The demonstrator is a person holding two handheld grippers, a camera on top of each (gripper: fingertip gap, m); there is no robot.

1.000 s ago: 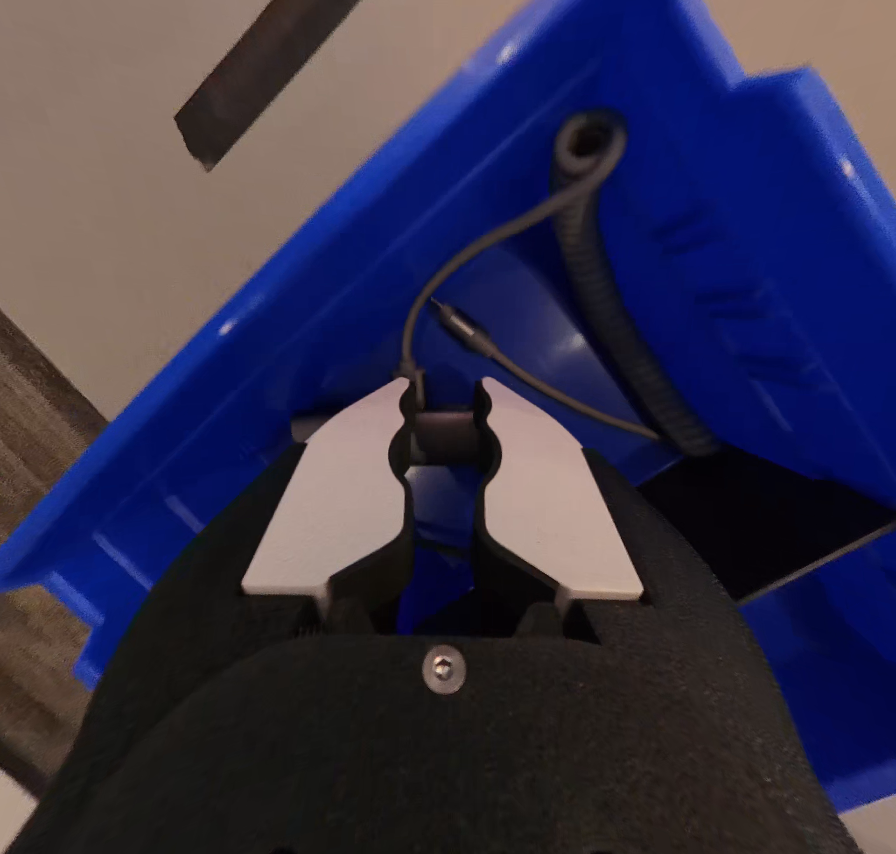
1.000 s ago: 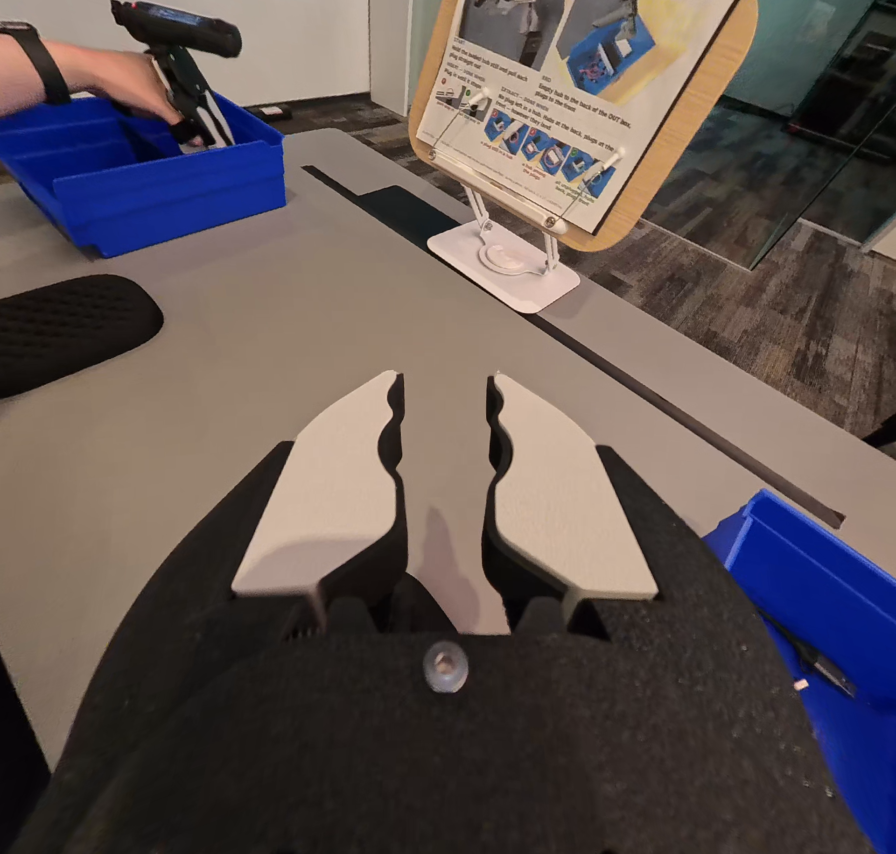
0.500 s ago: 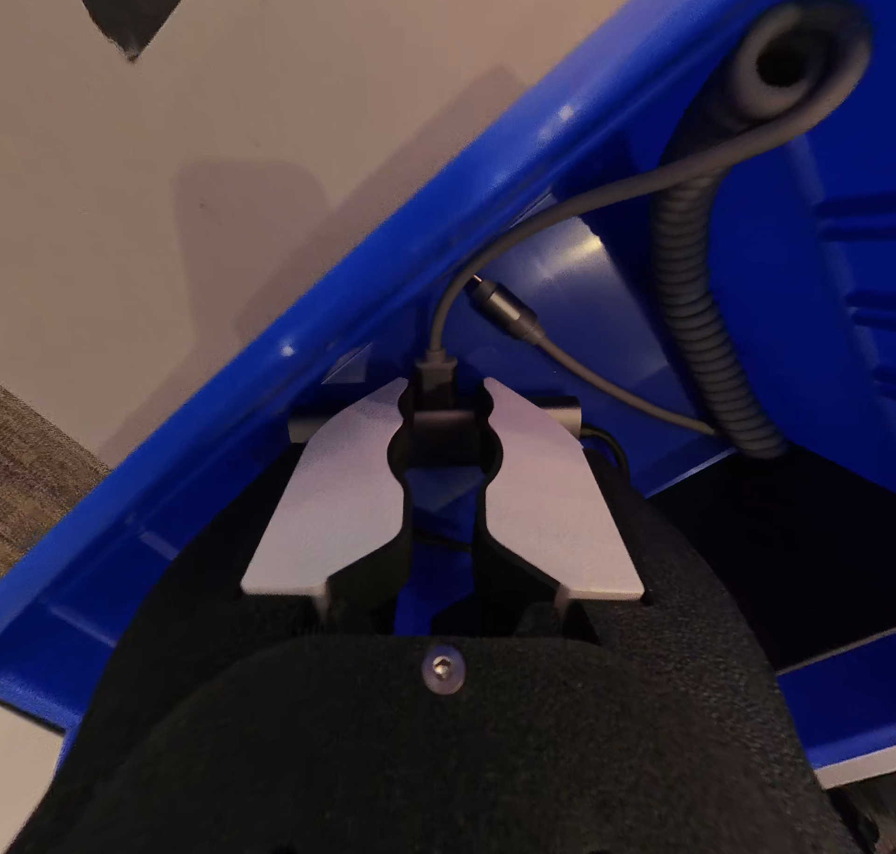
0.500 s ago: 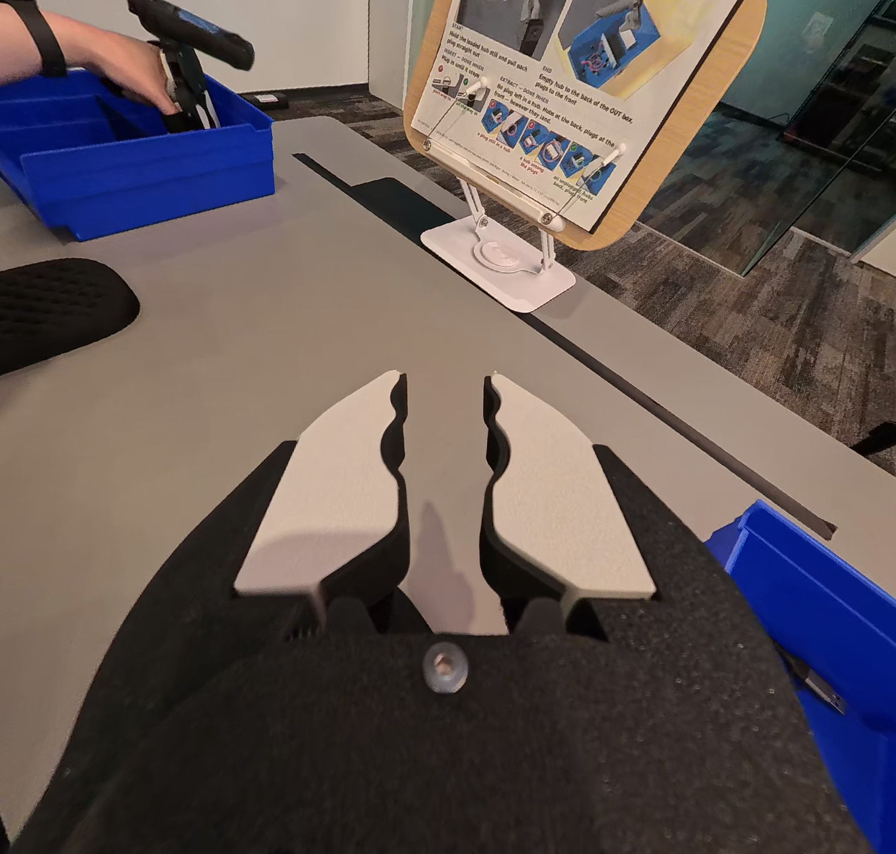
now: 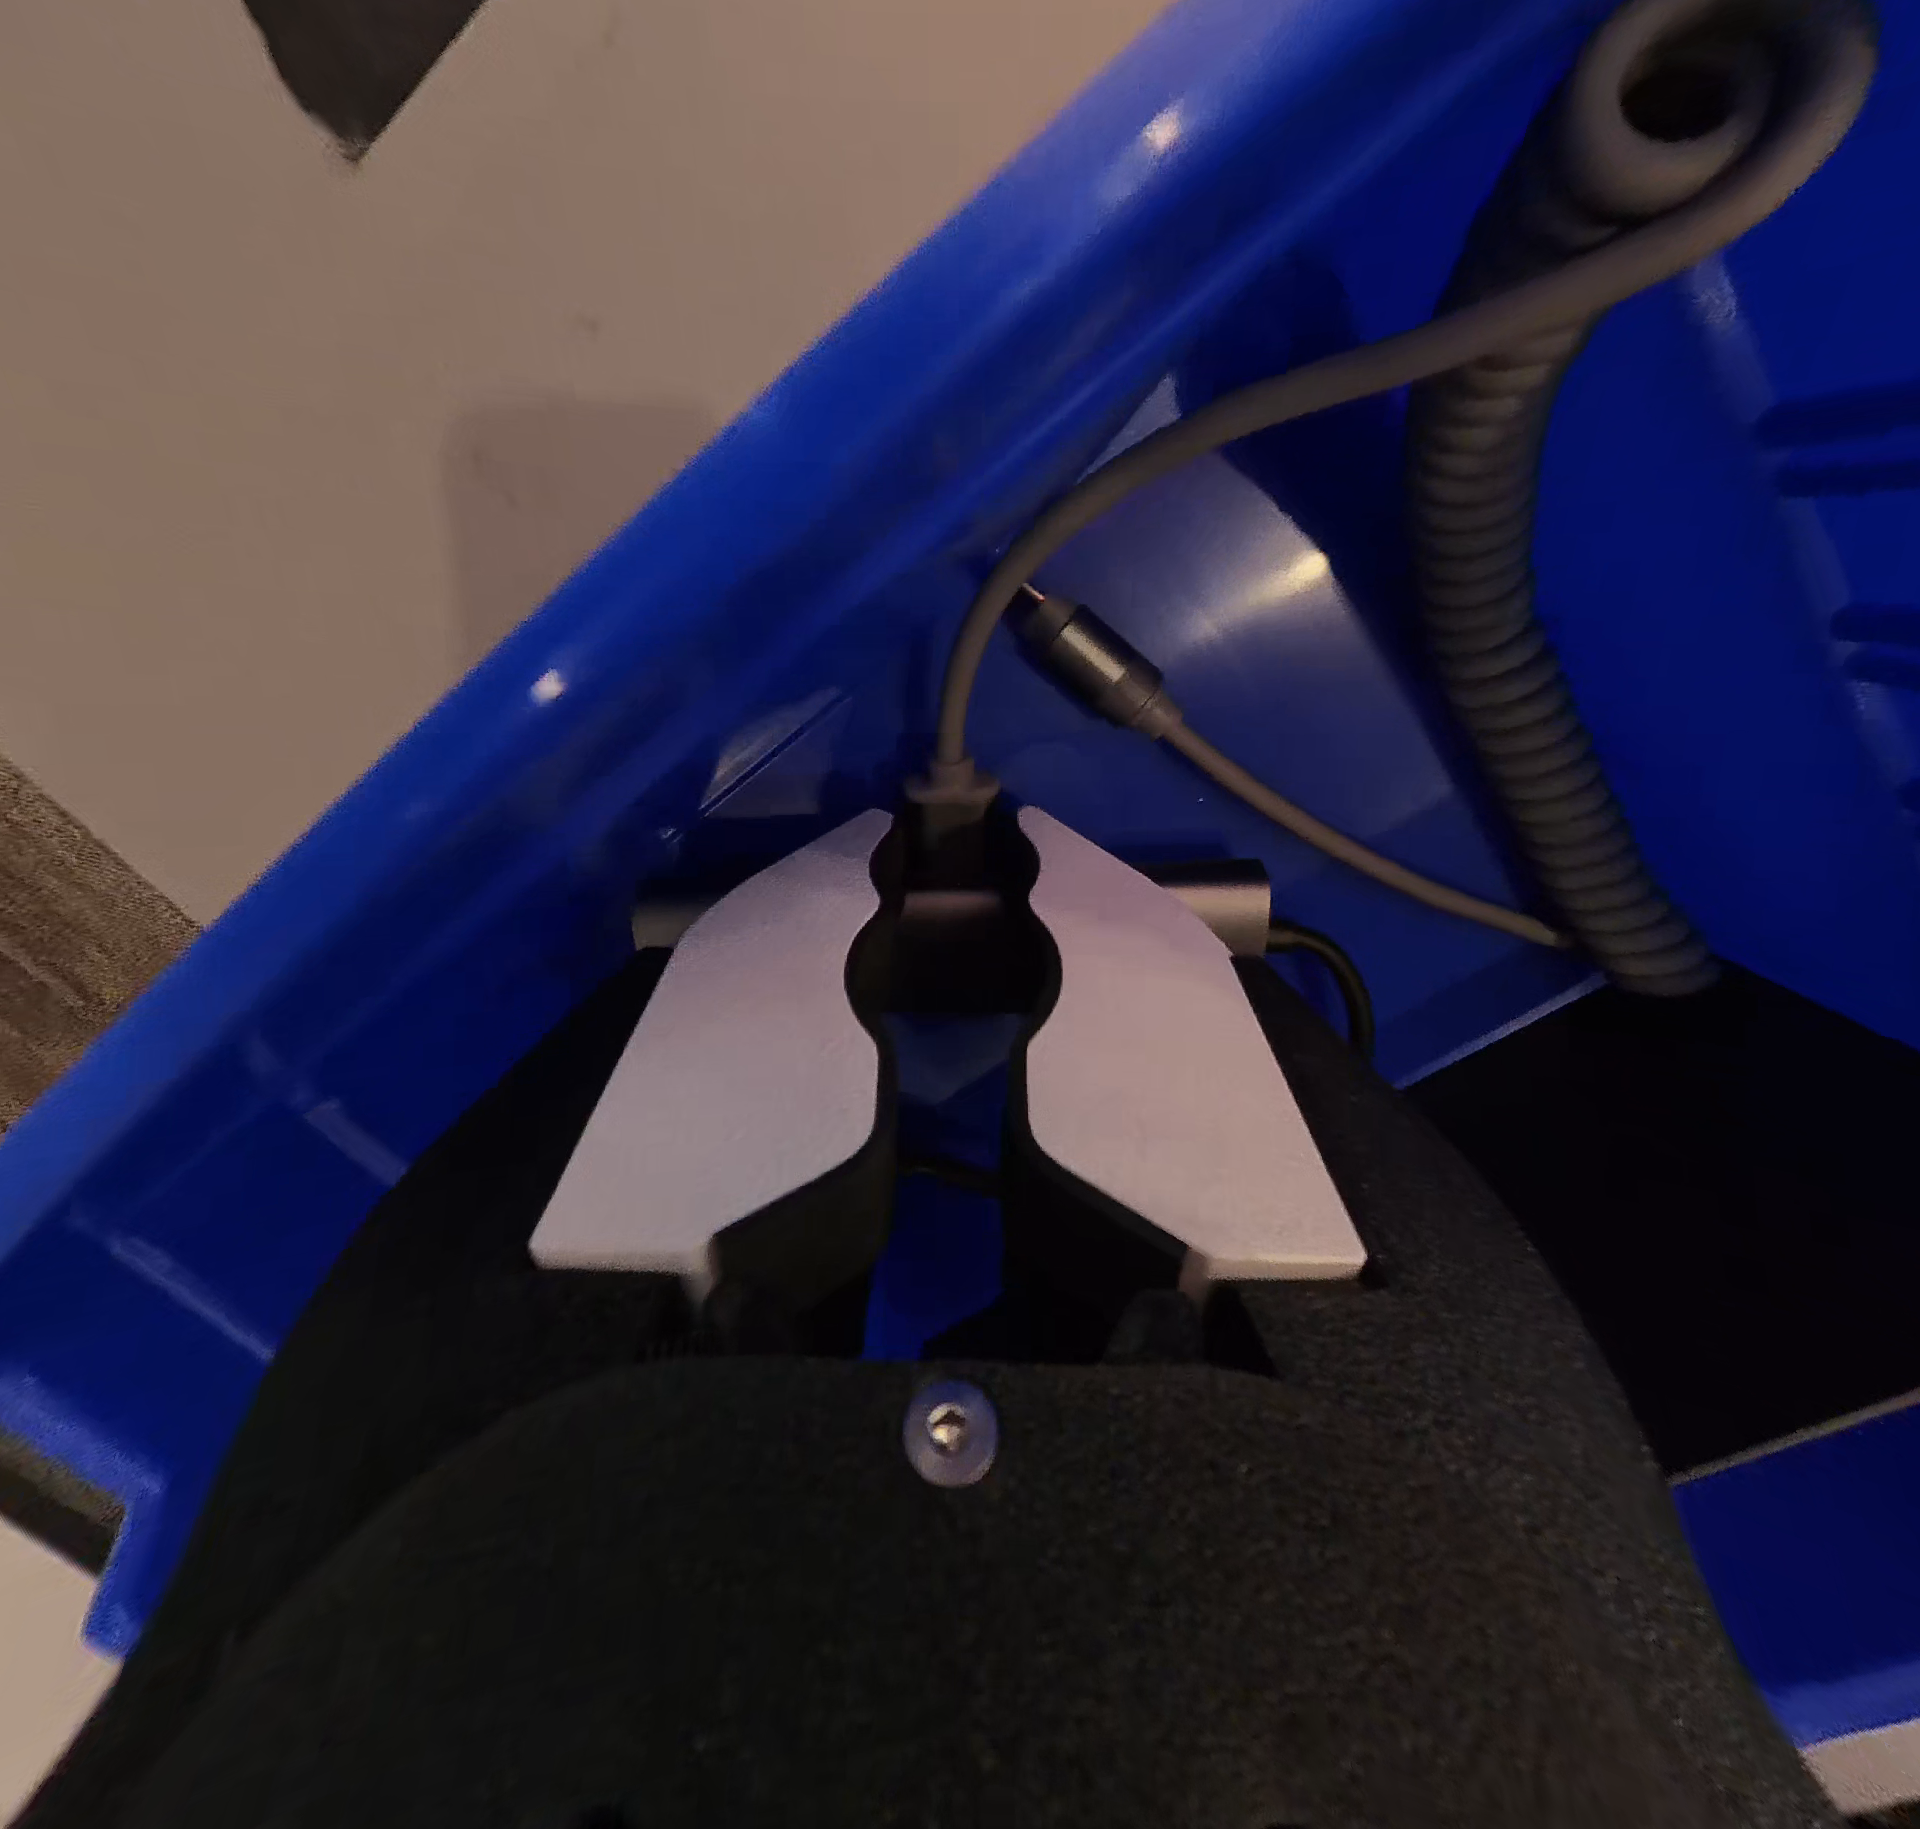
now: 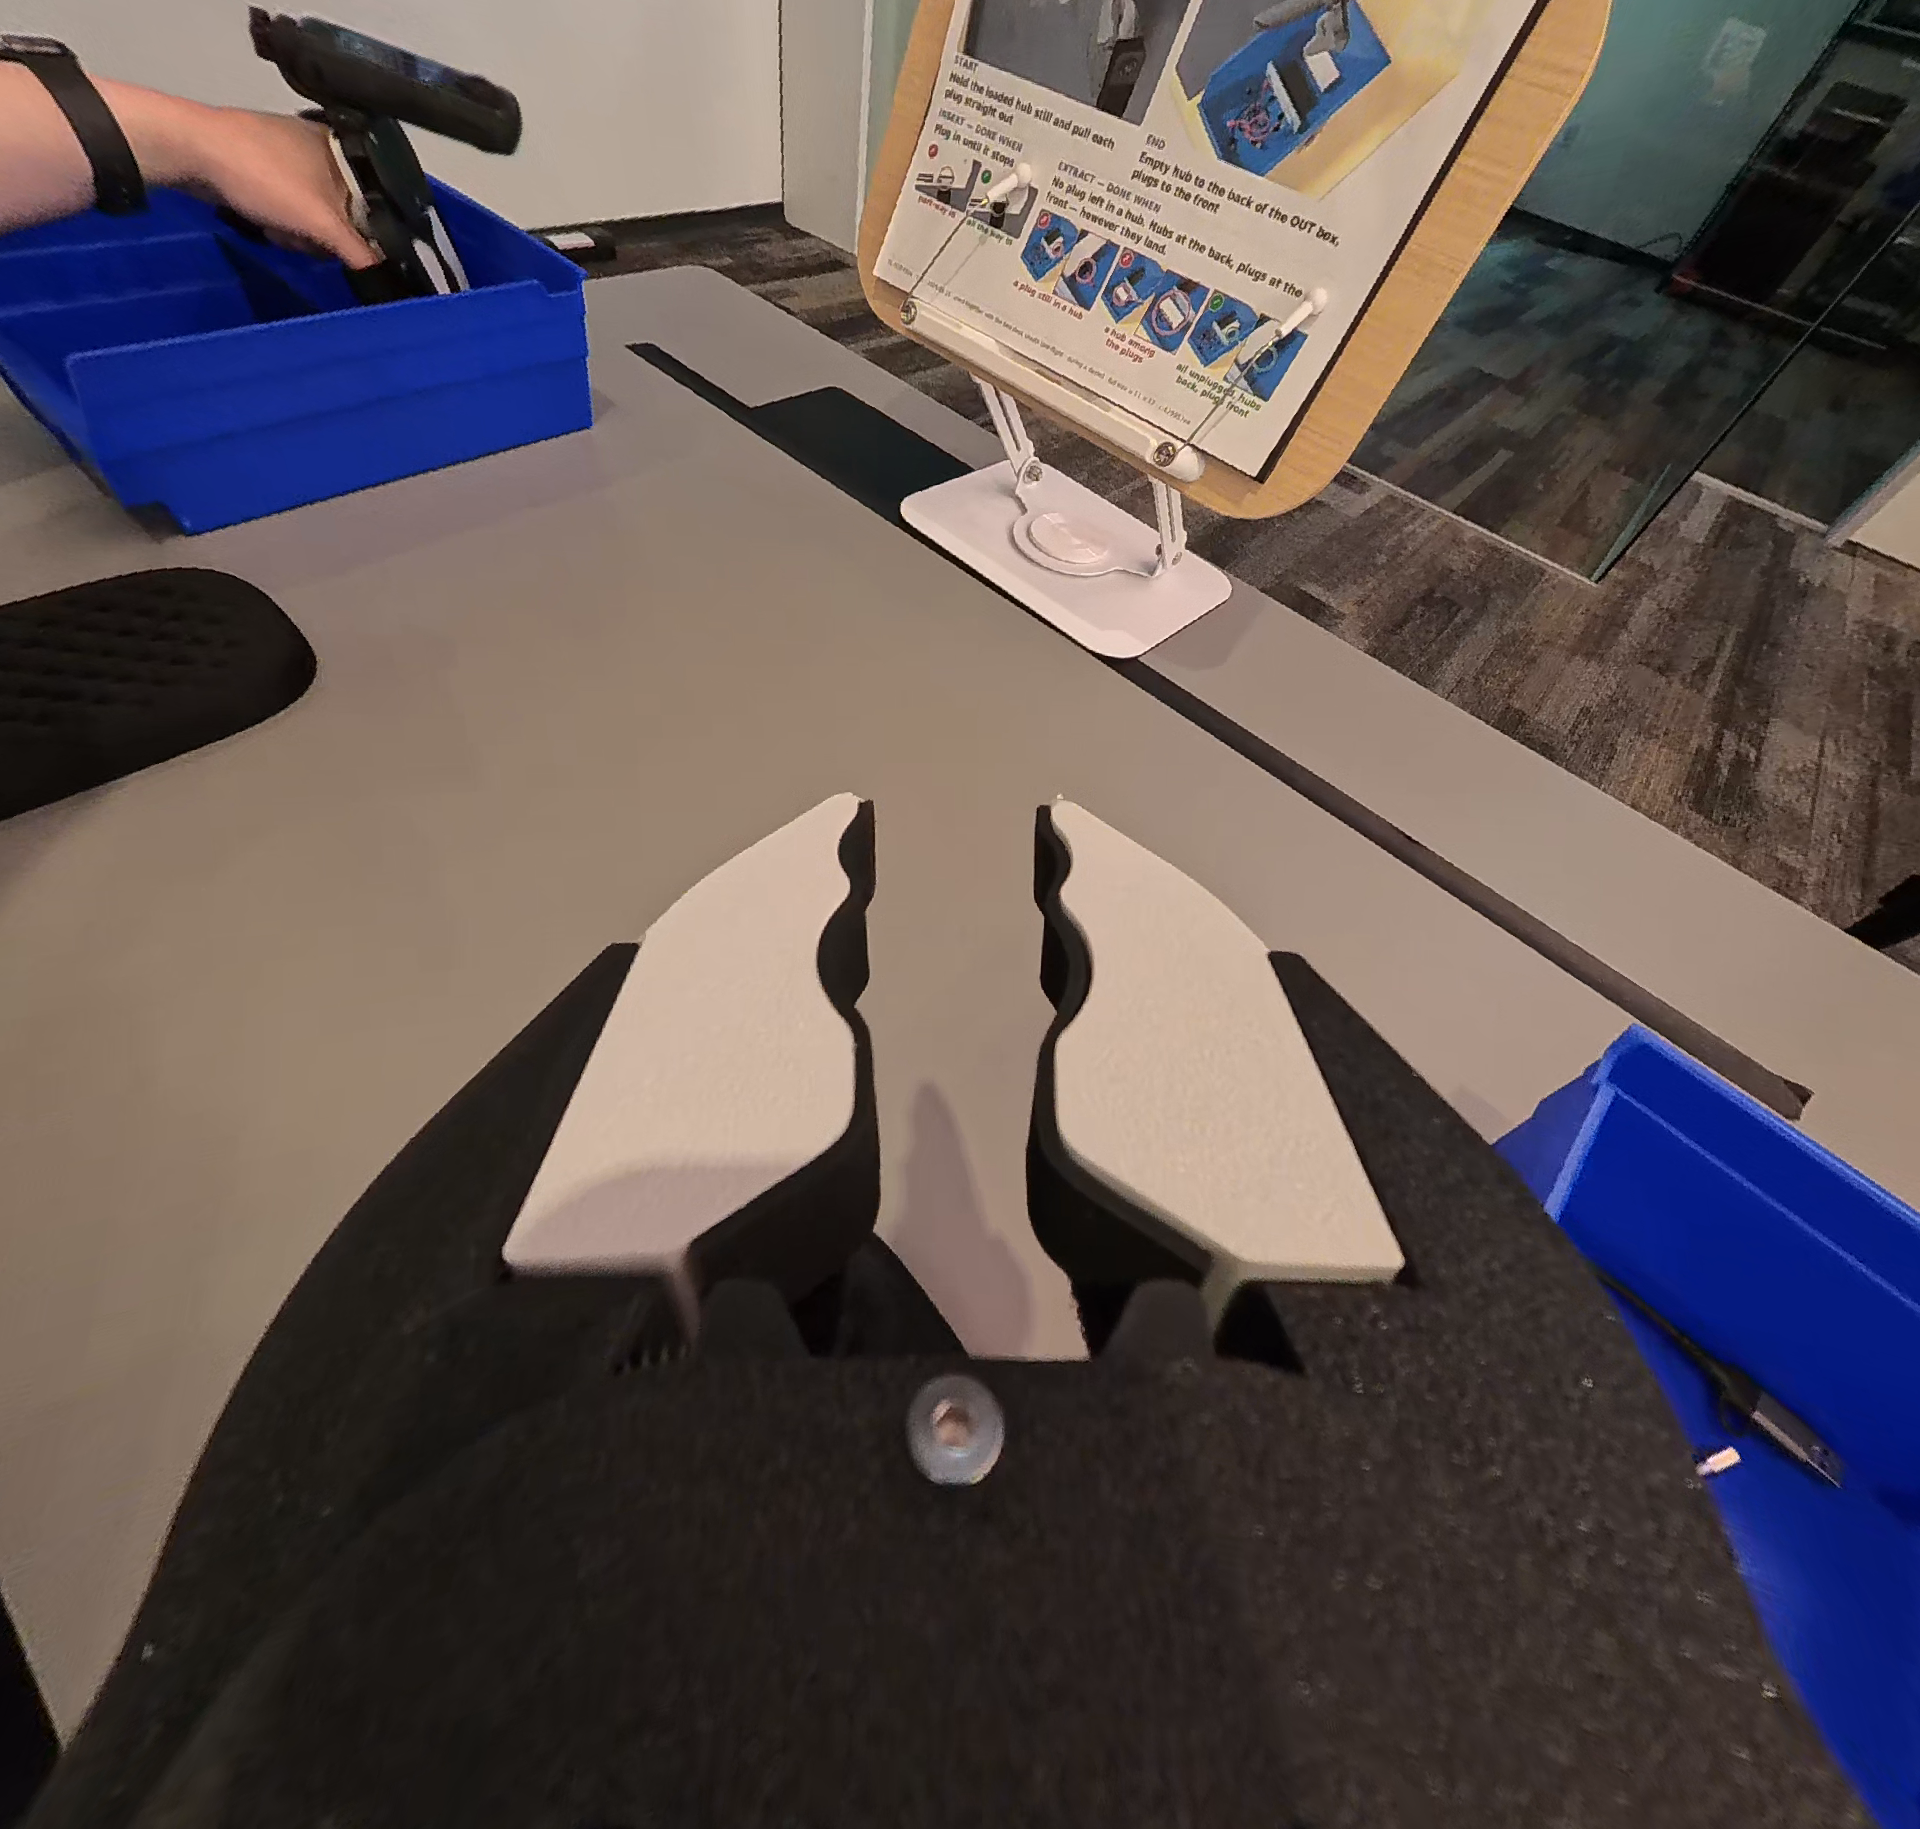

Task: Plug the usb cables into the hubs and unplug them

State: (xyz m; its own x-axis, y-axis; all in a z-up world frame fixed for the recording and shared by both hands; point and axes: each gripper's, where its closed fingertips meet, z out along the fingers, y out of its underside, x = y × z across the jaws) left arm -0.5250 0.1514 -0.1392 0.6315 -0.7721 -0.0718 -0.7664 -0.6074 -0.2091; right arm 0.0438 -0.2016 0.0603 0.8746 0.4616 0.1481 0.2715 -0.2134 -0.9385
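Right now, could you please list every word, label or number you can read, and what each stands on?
Instruction sheet on the wooden board: printed headings and captions; I won't copy them.
Blue bin, coiled cable, left gripper shut on a plug, open right gripper: no writing visible.

Blue bin (image 5: 1039, 408), grey coiled cable (image 5: 1486, 636), grey table (image 6: 623, 740), black dimpled pad (image 6: 125, 667), wood-toned board (image 6: 1496, 252).
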